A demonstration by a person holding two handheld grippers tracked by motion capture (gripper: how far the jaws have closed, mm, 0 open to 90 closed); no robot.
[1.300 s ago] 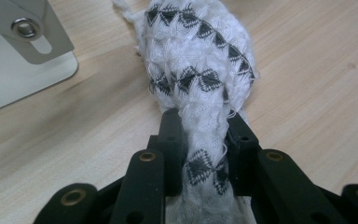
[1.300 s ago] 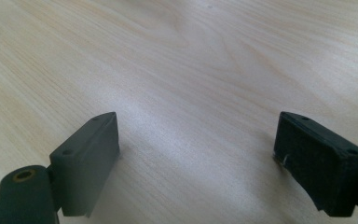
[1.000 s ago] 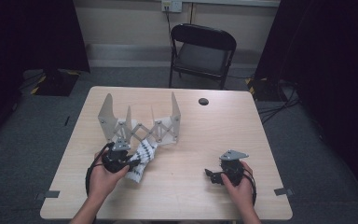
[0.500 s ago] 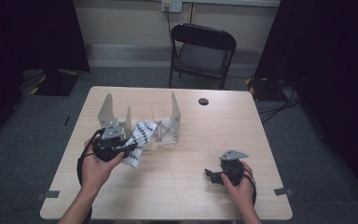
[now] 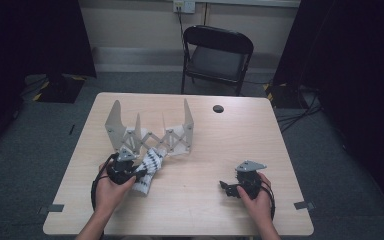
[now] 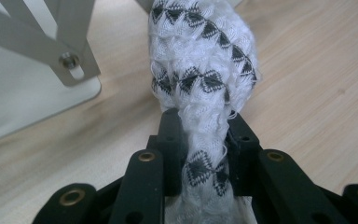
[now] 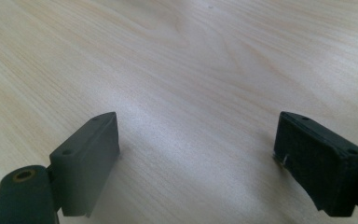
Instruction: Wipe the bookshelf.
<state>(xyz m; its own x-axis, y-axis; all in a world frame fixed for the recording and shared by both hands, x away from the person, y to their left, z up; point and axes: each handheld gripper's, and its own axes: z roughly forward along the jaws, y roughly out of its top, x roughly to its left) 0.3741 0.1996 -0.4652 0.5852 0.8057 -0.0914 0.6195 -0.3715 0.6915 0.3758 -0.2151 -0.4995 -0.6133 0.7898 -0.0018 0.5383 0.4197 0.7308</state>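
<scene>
Fingers of the left gripper (image 6: 204, 140) sit pinched tight on a white knit cloth with black diamond bands (image 6: 204, 70), the fabric bunched into a rope between the two black pads. Right gripper (image 7: 198, 158) has its fingers spread wide over bare wood, nothing between them.

Seen from the high view, the left gripper (image 5: 128, 172) rests low on the table (image 5: 240, 135) at the person's left, just in front of a grey folding rack with a scissor lattice (image 5: 150, 132). The cloth (image 5: 149, 167) runs out from the pads up and to the right, its long axis slanting toward the rack's base plate, the far end touching or nearly touching it (cannot tell which). Its loose bulk lies on the tabletop.

The right gripper (image 5: 232, 186) sits well apart, off to the right of the cloth. The left hand is plainly the nearer one, so any lift onto the rack likely falls to it.

A small dark round object (image 5: 218, 108) lies near the far edge. No brand, label or writing is readable anywhere.
</scene>
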